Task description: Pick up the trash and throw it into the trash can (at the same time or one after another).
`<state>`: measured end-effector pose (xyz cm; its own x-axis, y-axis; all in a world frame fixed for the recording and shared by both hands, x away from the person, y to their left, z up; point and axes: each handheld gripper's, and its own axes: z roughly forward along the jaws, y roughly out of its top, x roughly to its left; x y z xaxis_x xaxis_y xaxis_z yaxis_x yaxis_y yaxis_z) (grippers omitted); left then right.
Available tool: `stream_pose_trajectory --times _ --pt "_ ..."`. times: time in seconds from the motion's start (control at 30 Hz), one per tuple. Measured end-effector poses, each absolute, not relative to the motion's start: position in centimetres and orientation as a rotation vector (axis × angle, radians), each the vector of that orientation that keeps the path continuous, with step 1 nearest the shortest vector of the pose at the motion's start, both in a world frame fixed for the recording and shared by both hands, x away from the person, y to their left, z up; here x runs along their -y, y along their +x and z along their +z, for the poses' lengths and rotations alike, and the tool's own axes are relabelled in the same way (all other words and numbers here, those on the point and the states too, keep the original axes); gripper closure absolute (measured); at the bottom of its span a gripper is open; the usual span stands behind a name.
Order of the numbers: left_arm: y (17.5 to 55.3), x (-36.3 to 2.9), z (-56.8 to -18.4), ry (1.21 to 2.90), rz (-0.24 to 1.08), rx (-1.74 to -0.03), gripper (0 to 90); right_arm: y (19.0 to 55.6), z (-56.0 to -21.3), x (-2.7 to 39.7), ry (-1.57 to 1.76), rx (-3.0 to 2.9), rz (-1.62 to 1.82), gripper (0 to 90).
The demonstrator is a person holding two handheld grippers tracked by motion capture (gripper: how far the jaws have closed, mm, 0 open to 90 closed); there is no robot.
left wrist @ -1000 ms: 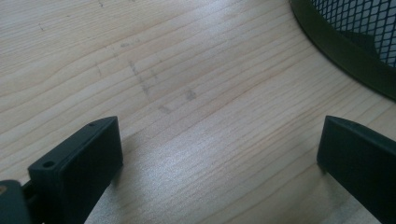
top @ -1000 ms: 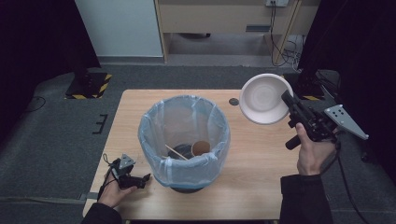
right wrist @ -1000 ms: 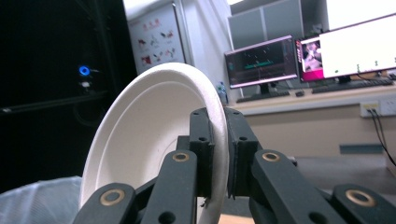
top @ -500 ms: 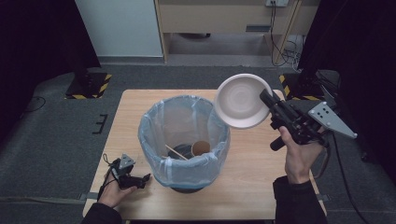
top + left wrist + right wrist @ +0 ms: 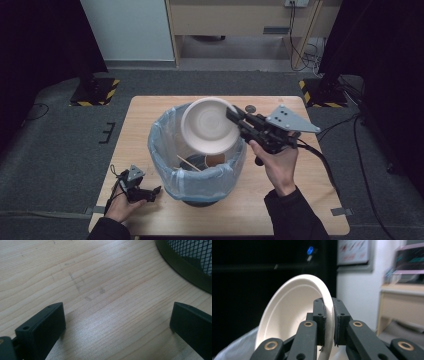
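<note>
Right gripper [image 5: 329, 322] clamped on the paper plate [image 5: 209, 125] rim; looks light, bendy, so edge-pinch works. Left gripper [image 5: 117, 322] gaping, 0 held.

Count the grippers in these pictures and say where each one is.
2. The left gripper rests low on the table beside the bin, jaws open. The right gripper is raised over the bin, clamped on a plate.

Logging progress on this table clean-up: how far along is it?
Done: a paper cup and a wooden stick already lie in the lined bin. In hand: the right hand-held gripper clamps a white paper plate by its rim, tilted above the bin. Left: release it. The left hand-held gripper rests open.
</note>
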<state>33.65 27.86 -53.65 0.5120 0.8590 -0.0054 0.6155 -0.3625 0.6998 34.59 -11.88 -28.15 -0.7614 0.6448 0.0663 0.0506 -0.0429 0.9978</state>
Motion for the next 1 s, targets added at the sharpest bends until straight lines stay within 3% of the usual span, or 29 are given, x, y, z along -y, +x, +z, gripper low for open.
stream_pose_trajectory --times 0.13,0.37,0.63,1.0 --pt "33.7 -27.9 -53.7 2.105 0.483 -1.198 0.0 35.3 -29.1 11.0 0.708 -1.979 1.808 55.4" --pt "33.7 -27.9 -53.7 2.105 0.483 -1.198 0.0 35.7 -29.7 14.8 0.843 -1.811 1.751 35.5" --pt "33.7 -27.9 -53.7 2.105 0.483 -1.198 0.0 37.4 -36.1 21.3 1.131 -1.785 1.616 27.9" --pt "33.7 -27.9 -53.7 2.104 0.483 -1.199 0.0 38.1 -47.5 26.0 1.41 -2.01 1.295 23.6"
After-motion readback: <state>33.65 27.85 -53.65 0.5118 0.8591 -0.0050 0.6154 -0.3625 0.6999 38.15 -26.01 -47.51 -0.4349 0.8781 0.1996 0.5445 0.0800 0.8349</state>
